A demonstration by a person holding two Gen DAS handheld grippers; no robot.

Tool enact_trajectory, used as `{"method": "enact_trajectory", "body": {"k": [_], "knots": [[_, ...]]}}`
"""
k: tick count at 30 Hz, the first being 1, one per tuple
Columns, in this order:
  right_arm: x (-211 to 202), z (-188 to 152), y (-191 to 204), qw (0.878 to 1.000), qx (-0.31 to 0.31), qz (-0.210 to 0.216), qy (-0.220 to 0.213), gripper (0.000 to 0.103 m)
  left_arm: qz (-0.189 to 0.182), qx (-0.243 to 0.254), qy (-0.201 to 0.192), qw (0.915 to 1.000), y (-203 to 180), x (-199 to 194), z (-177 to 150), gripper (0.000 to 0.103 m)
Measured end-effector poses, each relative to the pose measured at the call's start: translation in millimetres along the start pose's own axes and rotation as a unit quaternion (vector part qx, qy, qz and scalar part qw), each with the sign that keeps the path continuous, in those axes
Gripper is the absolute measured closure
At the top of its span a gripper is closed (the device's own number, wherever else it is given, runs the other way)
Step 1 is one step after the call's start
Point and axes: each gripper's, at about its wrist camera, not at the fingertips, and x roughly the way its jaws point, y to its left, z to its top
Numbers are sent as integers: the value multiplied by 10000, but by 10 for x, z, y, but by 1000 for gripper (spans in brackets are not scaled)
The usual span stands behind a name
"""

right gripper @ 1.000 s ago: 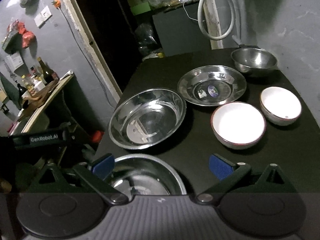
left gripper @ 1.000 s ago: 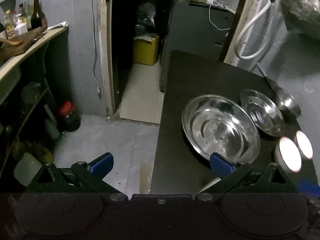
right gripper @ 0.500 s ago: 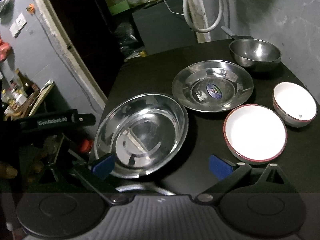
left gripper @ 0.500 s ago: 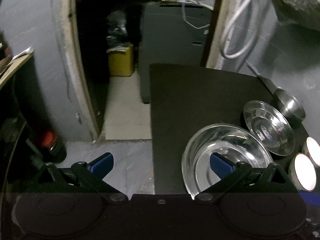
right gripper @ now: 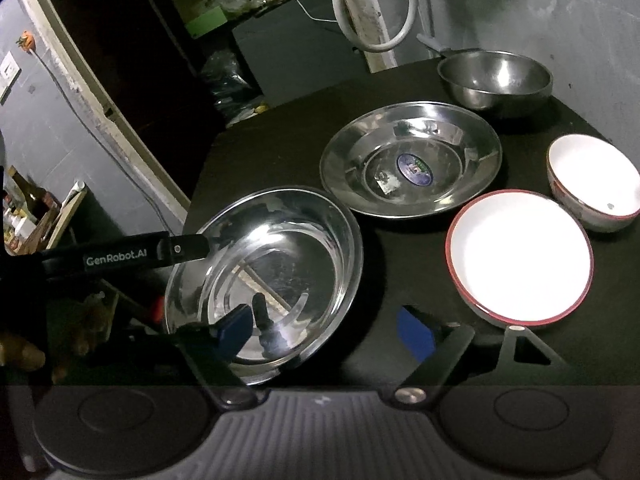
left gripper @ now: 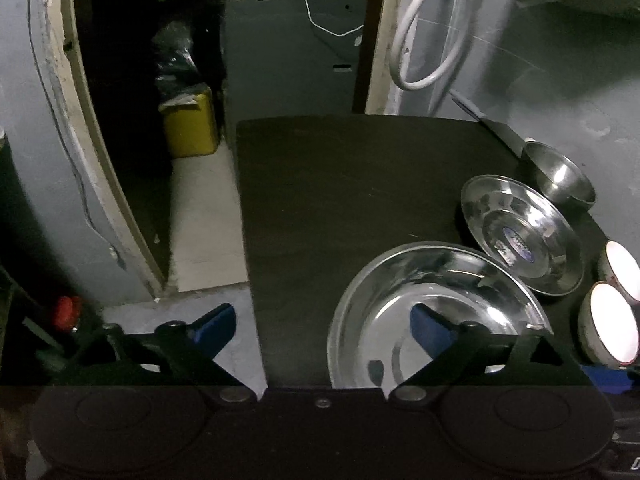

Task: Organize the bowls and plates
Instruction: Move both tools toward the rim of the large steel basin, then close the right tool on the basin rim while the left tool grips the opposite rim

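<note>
Shiny bowls and plates on my dark table (left gripper: 340, 200), both tongs spread wide.

My right camera shows all the dishes — the big steel bowl (right gripper: 266, 280), the steel plate (right gripper: 412, 164) with a blue sticker, a small steel bowl (right gripper: 494, 78) at the back, a red-rimmed white bowl (right gripper: 520, 256) and a smaller white bowl (right gripper: 594, 182). It also shows my left tool reaching over the big bowl's left rim. My left camera shows the floor and a yellow box (left gripper: 190, 124) instead. My left gripper (left gripper: 324, 322) is open and holds nothing; its right finger hangs over the big bowl. My right gripper (right gripper: 326, 328) is open too — its left finger is over the big bowl's near side.
</note>
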Motion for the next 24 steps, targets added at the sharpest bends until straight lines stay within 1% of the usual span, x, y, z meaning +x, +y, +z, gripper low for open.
{"method": "enact_trajectory", "body": {"k": [2, 4, 5, 8, 9, 10, 12, 13, 14, 15, 17, 18, 20, 22, 24], "knots": [[26, 1, -1, 10000, 13, 28, 18, 27, -72, -28, 39, 10000, 3, 24, -3, 19], [43, -3, -1, 10000, 16, 47, 31, 31, -153, -45, 97, 9998, 2, 46, -12, 28], [53, -5, -2, 10000, 16, 52, 28, 36, -187, -51, 116, 9997, 11, 48, -21, 29], [81, -8, 6, 10000, 16, 56, 56, 46, -257, -73, 173, 9995, 15, 67, -38, 38], [89, -13, 7, 10000, 21, 59, 65, 50, -284, -100, 203, 9993, 18, 77, -43, 42], [91, -19, 2, 10000, 27, 59, 73, 53, -323, -132, 241, 9991, 30, 81, -50, 48], [102, -23, -4, 9999, 36, 52, 86, 59, -368, -199, 308, 9986, 40, 98, -68, 56], [107, -24, -8, 9999, 39, 49, 91, 64, -390, -217, 338, 9984, 44, 104, -79, 60], [112, -27, -8, 9999, 34, 41, 89, 68, -411, -232, 365, 9982, 40, 109, -88, 62], [114, -29, -11, 10000, 23, 37, 83, 70, -435, -252, 392, 9980, 39, 113, -98, 65], [121, -32, -13, 10000, 1, 45, 75, 78, -492, -285, 445, 9974, 47, 123, -112, 72], [124, -34, -13, 10000, -6, 43, 67, 78, -514, -294, 447, 9972, 44, 124, -120, 76], [123, -38, -17, 10000, -32, 38, 31, 81, -471, -310, 410, 9976, 50, 111, -131, 79], [118, -42, -30, 10000, -28, 58, -2, 81, -429, -357, 401, 9976, 55, 112, -137, 85], [90, -42, -34, 9999, -30, 117, -72, 82, -441, -398, 384, 9975, 69, 90, -143, 86]]}}
